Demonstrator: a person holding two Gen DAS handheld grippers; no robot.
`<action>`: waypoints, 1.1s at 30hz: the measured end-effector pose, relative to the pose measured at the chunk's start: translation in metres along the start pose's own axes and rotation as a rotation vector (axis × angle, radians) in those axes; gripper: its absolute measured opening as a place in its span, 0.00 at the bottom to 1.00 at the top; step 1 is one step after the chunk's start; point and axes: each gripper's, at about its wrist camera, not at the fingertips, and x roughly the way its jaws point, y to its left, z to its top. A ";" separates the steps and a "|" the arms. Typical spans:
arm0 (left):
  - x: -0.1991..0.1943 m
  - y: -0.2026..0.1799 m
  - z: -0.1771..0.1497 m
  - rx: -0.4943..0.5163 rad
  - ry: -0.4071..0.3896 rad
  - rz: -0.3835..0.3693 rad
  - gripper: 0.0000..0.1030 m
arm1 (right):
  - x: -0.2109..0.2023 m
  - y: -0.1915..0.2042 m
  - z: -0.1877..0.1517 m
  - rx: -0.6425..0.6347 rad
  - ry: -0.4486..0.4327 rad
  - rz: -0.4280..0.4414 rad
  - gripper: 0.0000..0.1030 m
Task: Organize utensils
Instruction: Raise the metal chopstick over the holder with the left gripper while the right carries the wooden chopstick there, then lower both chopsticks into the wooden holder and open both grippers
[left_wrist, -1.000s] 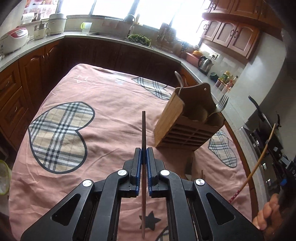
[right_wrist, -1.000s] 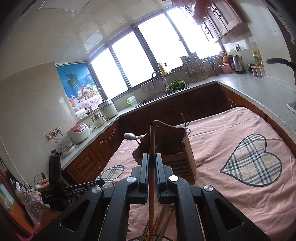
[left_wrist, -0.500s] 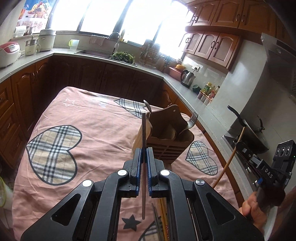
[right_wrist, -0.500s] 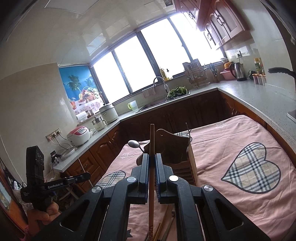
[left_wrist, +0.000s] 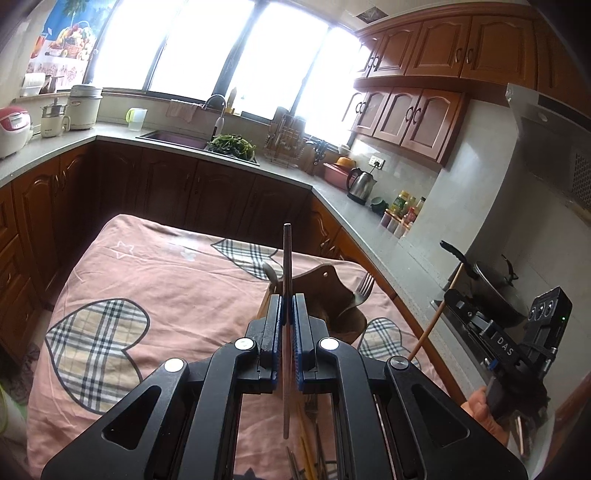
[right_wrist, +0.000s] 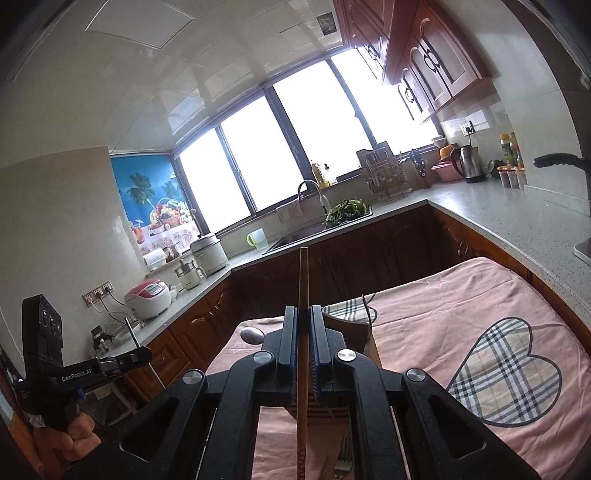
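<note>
My left gripper is shut on a dark chopstick that points up and forward. My right gripper is shut on a light wooden chopstick, also seen at the right of the left wrist view. A wooden utensil holder stands on the pink cloth just beyond both grippers, partly hidden by the jaws, with a fork and a spoon in it. It shows behind the right jaws with the spoon.
The table has a pink cloth with plaid hearts. Loose chopsticks and a fork lie on it under the grippers. Counters with a sink, kettle and wok surround the table.
Both grippers have risen and tilted upward with their chopsticks still held. The utensil holder has dropped lower in both views and is now partly behind the jaws.
</note>
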 end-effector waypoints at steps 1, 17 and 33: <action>0.001 -0.002 0.004 0.002 -0.013 -0.004 0.04 | 0.002 -0.001 0.003 0.001 -0.011 -0.001 0.06; 0.063 -0.009 0.055 -0.024 -0.232 0.033 0.04 | 0.050 -0.003 0.051 -0.097 -0.243 -0.100 0.06; 0.144 0.000 -0.010 0.016 -0.065 0.102 0.05 | 0.098 -0.035 -0.025 -0.078 -0.073 -0.160 0.06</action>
